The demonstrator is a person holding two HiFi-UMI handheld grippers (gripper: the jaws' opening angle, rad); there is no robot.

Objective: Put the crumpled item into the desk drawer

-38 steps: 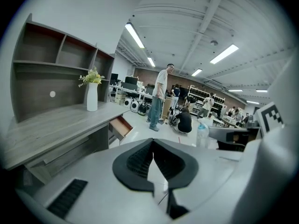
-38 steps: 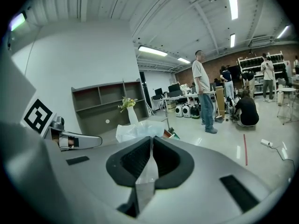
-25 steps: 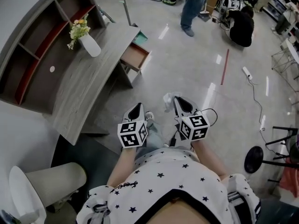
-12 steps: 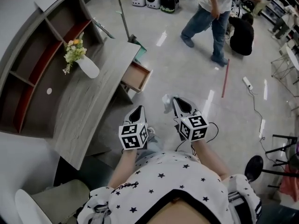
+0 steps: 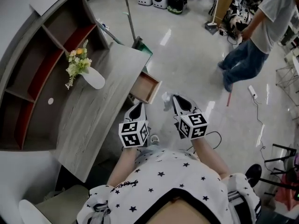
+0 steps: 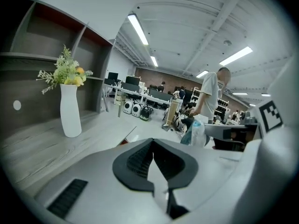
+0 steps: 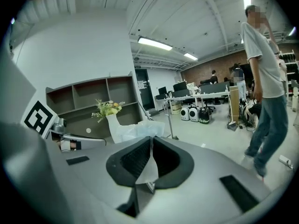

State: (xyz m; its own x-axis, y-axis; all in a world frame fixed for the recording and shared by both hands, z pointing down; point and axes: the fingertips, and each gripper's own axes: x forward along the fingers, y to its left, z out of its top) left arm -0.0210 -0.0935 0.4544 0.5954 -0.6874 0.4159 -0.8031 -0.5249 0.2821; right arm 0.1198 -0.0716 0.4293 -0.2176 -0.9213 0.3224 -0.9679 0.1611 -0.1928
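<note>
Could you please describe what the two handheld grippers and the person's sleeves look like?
The left gripper and right gripper are light grey shells with black ribbed pads. Each carries a white cube with black square markers. A black cable loops from the right one. The person wears a white top with black stars and short sleeves.

Bright ceiling lights (image 6: 138, 29) glare off the glossy floor (image 5: 187, 64); gripper views bend and darken at the edges.

Right gripper (image 5: 174, 99), crumpled item (image 5: 166, 100) nearer drawer (image 5: 146, 88); person (image 5: 259, 36) crossed right.
</note>
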